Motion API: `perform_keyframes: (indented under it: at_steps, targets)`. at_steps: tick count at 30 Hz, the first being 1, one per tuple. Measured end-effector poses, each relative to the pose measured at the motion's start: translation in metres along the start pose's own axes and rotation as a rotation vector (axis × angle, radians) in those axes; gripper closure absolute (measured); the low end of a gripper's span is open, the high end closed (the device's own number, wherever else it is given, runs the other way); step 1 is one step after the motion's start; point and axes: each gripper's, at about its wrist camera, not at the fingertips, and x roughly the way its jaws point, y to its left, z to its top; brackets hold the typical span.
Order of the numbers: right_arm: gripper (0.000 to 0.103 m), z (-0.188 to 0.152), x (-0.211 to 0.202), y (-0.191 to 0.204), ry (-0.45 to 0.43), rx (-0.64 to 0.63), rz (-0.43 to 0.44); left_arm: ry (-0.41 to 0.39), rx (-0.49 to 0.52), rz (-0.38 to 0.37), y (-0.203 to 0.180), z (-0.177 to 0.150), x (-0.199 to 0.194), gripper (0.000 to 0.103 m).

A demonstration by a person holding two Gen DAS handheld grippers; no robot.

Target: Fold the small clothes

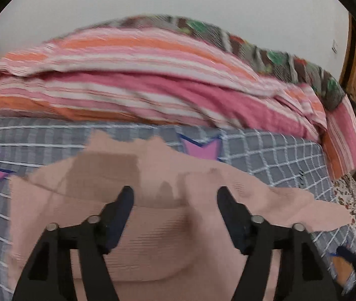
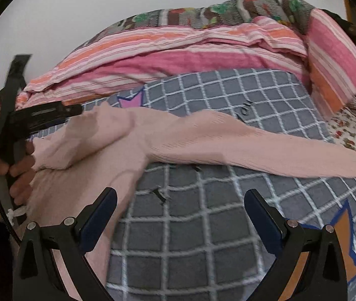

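Left wrist view shows my left gripper (image 1: 175, 195) released, jaws spread over the pink garment (image 1: 152, 238) lying on the grey checked blanket (image 1: 265, 155). On the right wrist view, my right gripper (image 2: 180, 200) is also released, hovering beside the garment's outstretched sleeve (image 2: 265, 148).

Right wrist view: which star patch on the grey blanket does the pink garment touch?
The pink star at the blanket's far edge; the pink garment laps its lower points. The orange star by the right gripper lies clear of it.
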Motion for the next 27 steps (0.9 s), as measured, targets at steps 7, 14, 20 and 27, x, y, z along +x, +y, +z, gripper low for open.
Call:
perform_keyframes:
  at_steps: [7, 14, 20, 27]
  targets:
    - [0.029, 0.025, 0.036, 0.045, 0.035, -0.029, 0.11, -0.003, -0.015, 0.188, 0.095, -0.025, -0.031, 0.034]
    - [0.029, 0.05, 0.092, 0.101, 0.094, -0.081, 0.167, 0.095, -0.122, 0.188, 0.163, -0.051, -0.015, 0.034]
    - [0.029, 0.063, 0.142, 0.14, 0.155, -0.147, 0.039, 0.152, -0.153, 0.171, 0.172, -0.058, 0.006, 0.034]
    - [0.086, 0.061, 0.147, 0.118, 0.167, -0.136, 0.038, 0.141, -0.199, 0.136, 0.182, -0.055, 0.005, 0.034]
